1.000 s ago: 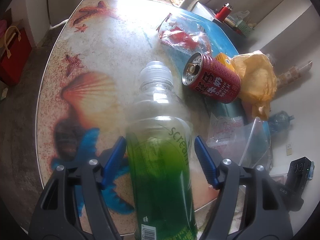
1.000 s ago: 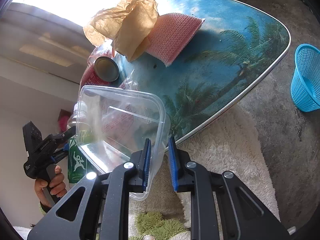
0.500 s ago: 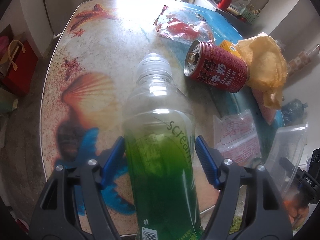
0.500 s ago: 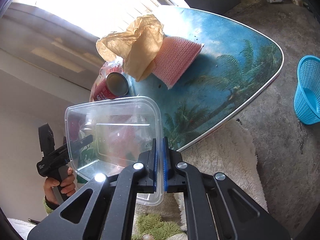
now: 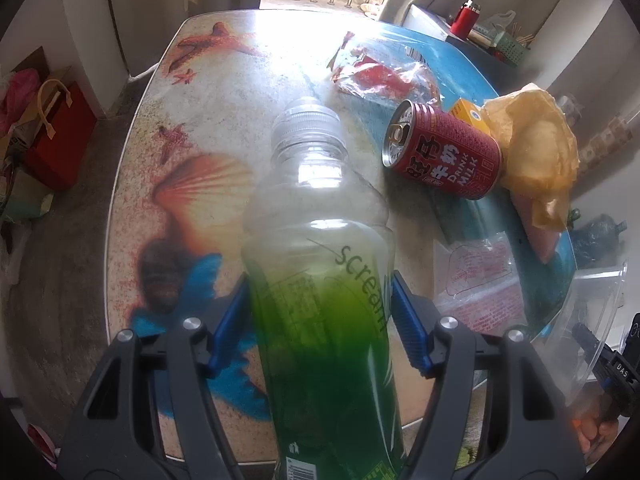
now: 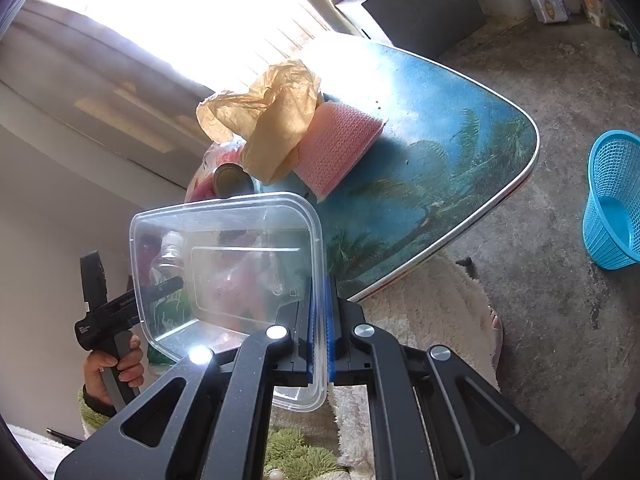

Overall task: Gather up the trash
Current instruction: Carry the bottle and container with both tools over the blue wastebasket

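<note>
My left gripper (image 5: 320,320) is shut on a clear plastic bottle with a green label (image 5: 320,300), held above the table's near edge, cap pointing away. My right gripper (image 6: 319,336) is shut on the rim of an empty clear plastic container (image 6: 228,268), held off the table's edge; it also shows in the left wrist view (image 5: 596,312). On the table lie a red milk can (image 5: 444,152), a crumpled yellow-brown paper (image 6: 272,120), a pink sponge (image 6: 336,144), a red-and-clear wrapper (image 5: 384,76) and a clear printed packet (image 5: 480,280).
The table (image 6: 440,120) has a beach print and a metal rim. A blue mesh basket (image 6: 612,208) stands on the concrete floor to the right. A white shaggy rug (image 6: 424,312) lies under the table edge. A red bag (image 5: 60,136) stands on the floor at left.
The right gripper has closed onto the container's rim and lifted it away from the table edge. The left gripper with the bottle has pulled back, so more of the table shows.
</note>
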`<state>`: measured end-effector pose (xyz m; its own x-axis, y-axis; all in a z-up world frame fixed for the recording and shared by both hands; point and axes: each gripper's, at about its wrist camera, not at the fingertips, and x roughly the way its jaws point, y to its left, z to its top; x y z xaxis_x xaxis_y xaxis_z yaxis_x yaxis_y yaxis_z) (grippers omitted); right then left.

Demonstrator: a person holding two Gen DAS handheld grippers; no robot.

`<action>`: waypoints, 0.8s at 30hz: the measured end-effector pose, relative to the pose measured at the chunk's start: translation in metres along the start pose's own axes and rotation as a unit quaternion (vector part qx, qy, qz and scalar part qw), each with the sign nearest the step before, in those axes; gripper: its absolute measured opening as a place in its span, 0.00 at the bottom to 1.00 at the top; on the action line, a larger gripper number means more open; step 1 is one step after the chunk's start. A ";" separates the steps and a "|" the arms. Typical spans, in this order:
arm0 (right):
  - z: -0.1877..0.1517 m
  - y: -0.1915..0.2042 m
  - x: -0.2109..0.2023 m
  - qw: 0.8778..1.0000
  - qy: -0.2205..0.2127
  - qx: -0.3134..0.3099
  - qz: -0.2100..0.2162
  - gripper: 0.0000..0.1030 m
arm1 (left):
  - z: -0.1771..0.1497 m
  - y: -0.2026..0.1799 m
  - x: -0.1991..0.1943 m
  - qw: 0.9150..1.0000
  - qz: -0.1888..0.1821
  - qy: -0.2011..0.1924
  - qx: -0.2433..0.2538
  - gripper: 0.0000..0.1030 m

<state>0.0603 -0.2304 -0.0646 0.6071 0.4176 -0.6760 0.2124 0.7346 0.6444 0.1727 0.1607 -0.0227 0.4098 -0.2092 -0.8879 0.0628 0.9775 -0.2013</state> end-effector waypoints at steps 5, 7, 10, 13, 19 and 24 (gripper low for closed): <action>0.000 -0.004 -0.016 1.000 -0.017 -0.004 0.016 0.05 | -0.004 -0.011 -0.043 0.999 -0.030 -0.044 -0.001 0.61; -0.001 -0.008 -0.028 0.999 -0.032 -0.001 0.025 0.05 | -0.005 -0.024 -0.059 0.997 -0.043 -0.060 0.012 0.61; -0.002 -0.020 -0.056 0.997 -0.066 0.012 0.036 0.05 | -0.001 -0.053 -0.080 0.994 -0.075 -0.077 0.038 0.61; -0.004 -0.045 -0.098 0.992 -0.117 0.038 0.036 0.05 | 0.005 -0.097 -0.094 0.986 -0.117 -0.088 0.075 0.61; -0.017 -0.122 -0.198 0.962 -0.244 0.109 -0.053 0.05 | 0.011 -0.236 -0.102 0.956 -0.208 -0.094 0.183 0.61; -0.038 -0.198 -0.252 0.923 -0.303 0.185 -0.152 0.05 | -0.012 -0.372 -0.076 0.922 -0.286 -0.066 0.254 0.61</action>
<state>-0.1638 -0.4603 -0.0355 0.7699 -0.2352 -0.5933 0.6212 0.4894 0.6121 0.1076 -0.1874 0.1146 0.2829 -0.7214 -0.6321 0.7063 0.6026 -0.3715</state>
